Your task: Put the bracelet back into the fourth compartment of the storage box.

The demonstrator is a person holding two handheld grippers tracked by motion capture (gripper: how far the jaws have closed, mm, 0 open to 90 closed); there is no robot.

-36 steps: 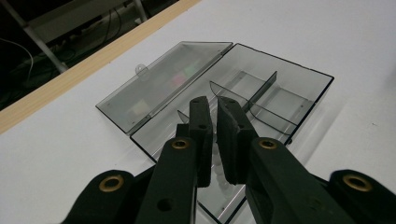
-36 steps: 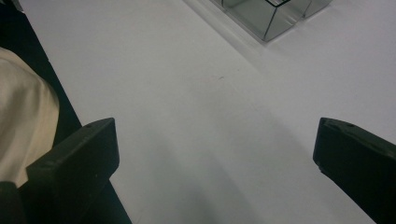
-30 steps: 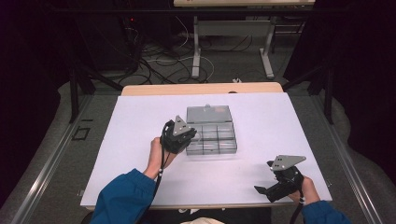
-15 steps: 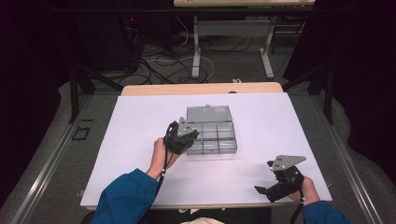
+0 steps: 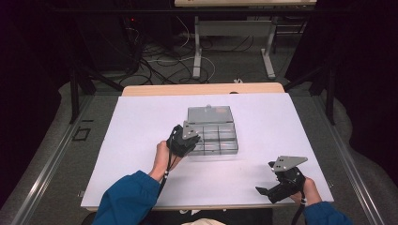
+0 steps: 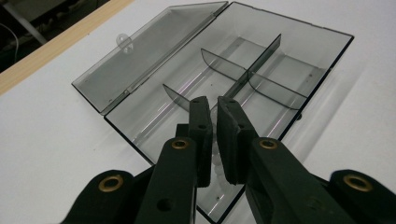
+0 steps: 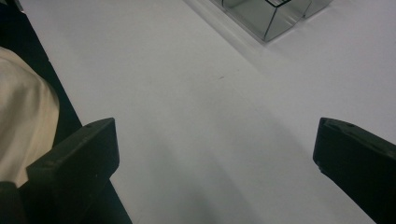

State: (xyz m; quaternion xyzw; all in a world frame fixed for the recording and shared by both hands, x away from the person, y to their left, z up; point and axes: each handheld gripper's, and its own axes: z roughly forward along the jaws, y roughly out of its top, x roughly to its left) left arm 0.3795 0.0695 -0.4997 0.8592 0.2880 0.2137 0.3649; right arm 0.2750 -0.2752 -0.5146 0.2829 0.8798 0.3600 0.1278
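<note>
Hovering left tool over box edge

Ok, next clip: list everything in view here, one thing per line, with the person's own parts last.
Compartment box: one, clear grey plastic, lid open and lying flat on its far side, middle of the table; nothing visible in the compartments.
Table: one, white top with a wooden far edge.
Cables: several, black and white, on the floor beyond the table.
Metal frame legs: grey, on the floor behind the table.
Sleeves: two, blue, bottom edge.
Left gripper: black, jaws nearly together over the box's near left corner.
Right gripper: black, jaws wide apart, near right table edge.
</note>
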